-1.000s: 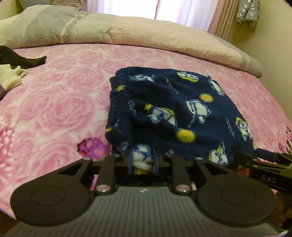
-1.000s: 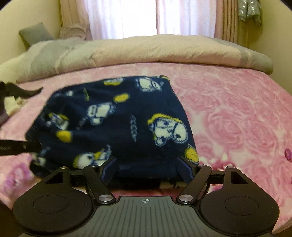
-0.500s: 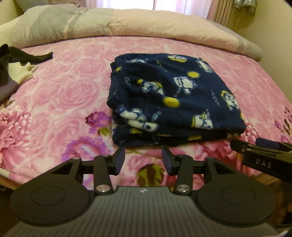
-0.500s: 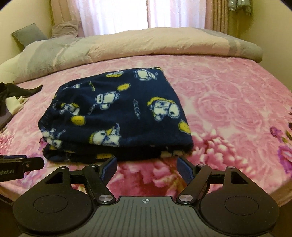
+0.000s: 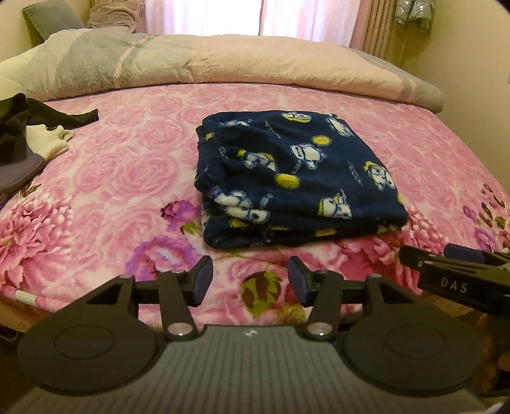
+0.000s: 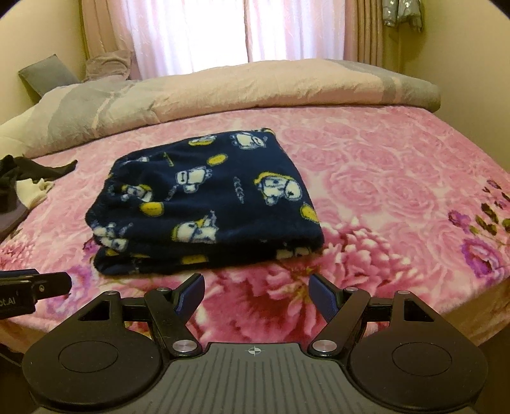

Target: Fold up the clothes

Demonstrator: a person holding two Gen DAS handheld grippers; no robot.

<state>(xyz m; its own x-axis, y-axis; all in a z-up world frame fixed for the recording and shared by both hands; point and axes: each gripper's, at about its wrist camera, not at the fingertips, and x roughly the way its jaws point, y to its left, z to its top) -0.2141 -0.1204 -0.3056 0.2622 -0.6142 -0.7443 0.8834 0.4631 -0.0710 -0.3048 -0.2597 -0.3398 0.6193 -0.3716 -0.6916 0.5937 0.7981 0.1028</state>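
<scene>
A navy fleece garment [image 5: 296,178] with white and yellow cartoon prints lies folded in a thick rectangle on the pink rose bedspread [image 5: 127,165]. The right wrist view shows the same folded garment [image 6: 207,203] a little left of centre. My left gripper [image 5: 250,275] hangs back from the garment's near edge, its jaws opening with nothing between them. My right gripper [image 6: 256,291] stands open and empty, also short of the near edge. Each gripper's tip shows at the side of the other's view.
A small pile of dark and cream clothes [image 5: 28,133] lies at the bed's left edge. A rolled quilt [image 5: 223,67] runs along the far side under curtains [image 6: 223,28]. The bed's front edge [image 6: 446,305] is just below the grippers.
The left gripper let go of the garment's near edge and its jaws spread. Both grippers drew back and up, so the folded garment now lies farther off in both views.
</scene>
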